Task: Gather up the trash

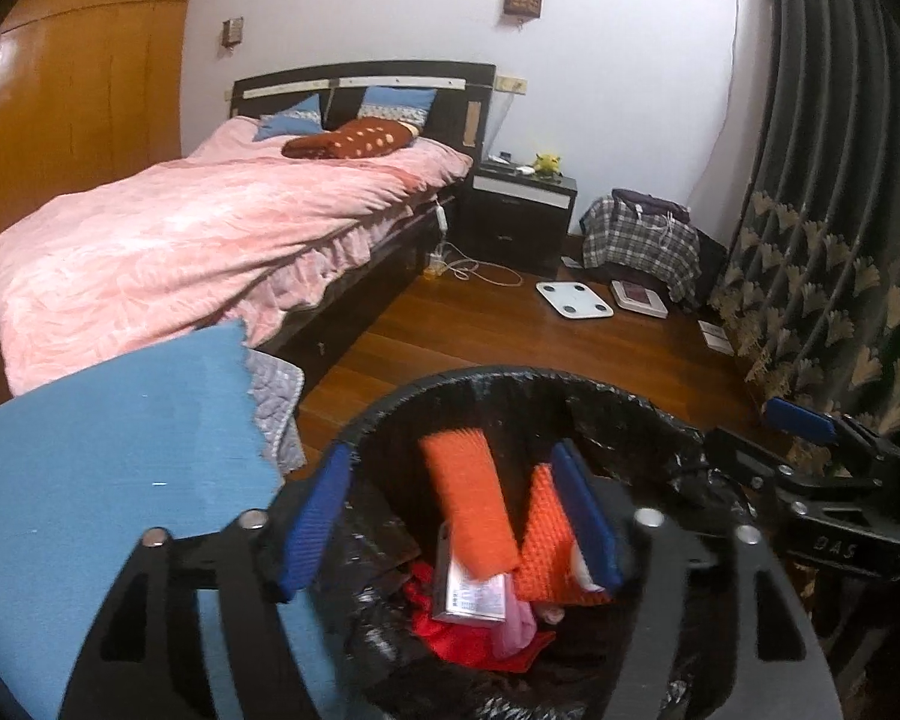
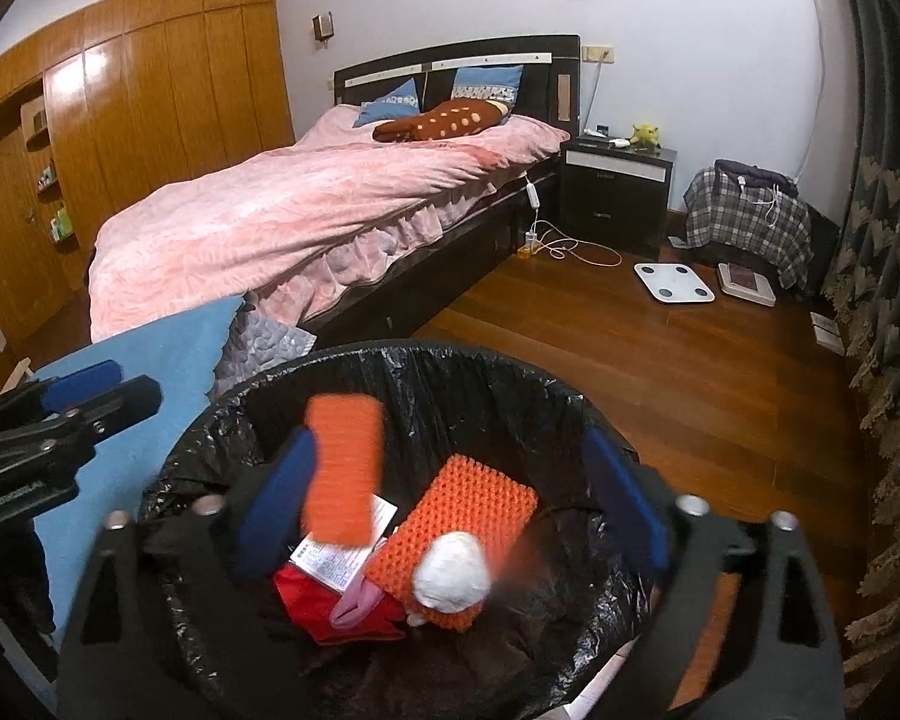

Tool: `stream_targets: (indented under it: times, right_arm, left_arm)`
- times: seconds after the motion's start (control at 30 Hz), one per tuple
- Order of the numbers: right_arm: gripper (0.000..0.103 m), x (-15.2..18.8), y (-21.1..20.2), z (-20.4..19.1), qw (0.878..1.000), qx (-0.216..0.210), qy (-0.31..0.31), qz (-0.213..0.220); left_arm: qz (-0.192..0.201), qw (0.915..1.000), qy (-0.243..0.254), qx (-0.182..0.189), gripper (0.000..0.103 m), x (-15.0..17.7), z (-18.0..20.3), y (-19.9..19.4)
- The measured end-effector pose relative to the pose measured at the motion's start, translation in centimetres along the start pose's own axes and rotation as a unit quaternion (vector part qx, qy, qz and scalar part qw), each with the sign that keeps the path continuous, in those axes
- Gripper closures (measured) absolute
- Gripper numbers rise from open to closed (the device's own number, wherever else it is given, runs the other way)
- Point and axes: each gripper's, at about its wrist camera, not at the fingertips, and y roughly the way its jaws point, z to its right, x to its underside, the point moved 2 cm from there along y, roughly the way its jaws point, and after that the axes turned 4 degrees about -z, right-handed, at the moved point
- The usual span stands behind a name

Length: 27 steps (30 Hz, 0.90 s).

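Observation:
A bin lined with a black bag point(image 1: 480, 381) point(image 2: 390, 360) stands on the floor below both grippers. My left gripper point(image 1: 450, 516) is open above it; a blurred orange foam strip point(image 1: 471, 501) is in the air between its blue pads, touching neither. In the bin lie an orange foam pad point(image 1: 549, 546) point(image 2: 468, 510), a printed leaflet point(image 1: 471, 597), red cloth point(image 2: 324, 606) and a white crumpled ball point(image 2: 453, 570). My right gripper point(image 2: 450, 495) is open and empty over the bin; the strip point(image 2: 342, 468) shows blurred beside its left pad.
A blue cushion point(image 1: 108, 450) lies left of the bin. A bed with a pink cover point(image 2: 306, 204) fills the left. A dark nightstand point(image 2: 615, 192), a white scale point(image 2: 672, 282), a plaid bag point(image 2: 750, 222) and a curtain point(image 2: 888, 300) stand on the right, around bare wooden floor.

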Motion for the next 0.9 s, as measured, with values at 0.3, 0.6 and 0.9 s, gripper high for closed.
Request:
stream_targets:
  times: [0.3,0.6,0.9]
  right_arm:
    - [0.005,-0.3,-2.7,-1.7,1.000,-0.020,-0.004,0.003]
    - [0.005,0.1,-5.8,-4.3,0.999,-0.029,-0.018,0.004]
    - [0.005,0.6,-8.6,-6.7,0.999,-0.038,-0.038,0.009]
  left_arm:
    - [0.013,0.9990,-0.020,-0.037,0.008,0.9,-2.7,-4.0]
    - [0.015,0.9967,-0.042,-0.068,0.006,1.9,-4.0,-7.6]
    - [0.019,0.9946,-0.041,-0.093,0.006,3.2,-3.9,-10.7]
